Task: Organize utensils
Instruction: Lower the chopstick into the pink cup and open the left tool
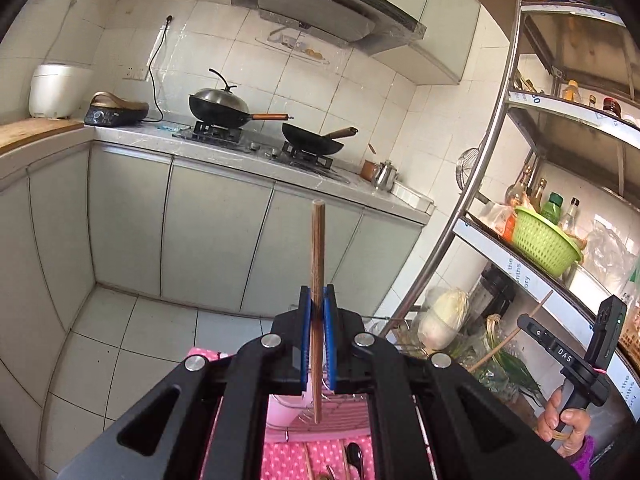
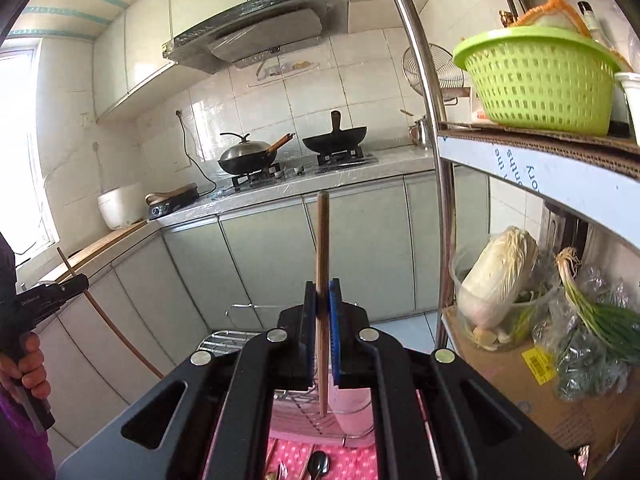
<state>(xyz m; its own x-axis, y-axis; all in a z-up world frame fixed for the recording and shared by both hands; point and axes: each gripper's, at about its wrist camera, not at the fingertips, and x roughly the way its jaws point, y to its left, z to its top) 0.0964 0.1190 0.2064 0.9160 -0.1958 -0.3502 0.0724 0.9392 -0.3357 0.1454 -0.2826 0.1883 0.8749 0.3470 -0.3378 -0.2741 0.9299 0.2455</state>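
My left gripper (image 1: 318,300) is shut on a dark wooden chopstick (image 1: 318,248) that stands upright between the blue pads. My right gripper (image 2: 322,300) is shut on a lighter wooden chopstick (image 2: 322,240), also upright. Both are held high above a wire dish rack (image 2: 228,340) with a pink holder (image 2: 352,408) on a pink dotted cloth (image 2: 360,460). A spoon (image 2: 319,462) and other utensils lie on the cloth below. The right gripper also shows in the left wrist view (image 1: 532,326), and the left gripper in the right wrist view (image 2: 76,282).
A steel shelf rack (image 2: 444,200) stands to the right with a green basket (image 2: 540,80), cabbage (image 2: 496,272) and scallions. Ahead are grey cabinets (image 1: 216,232), a counter with two woks (image 1: 224,106) on a stove and a rice cooker (image 1: 56,90).
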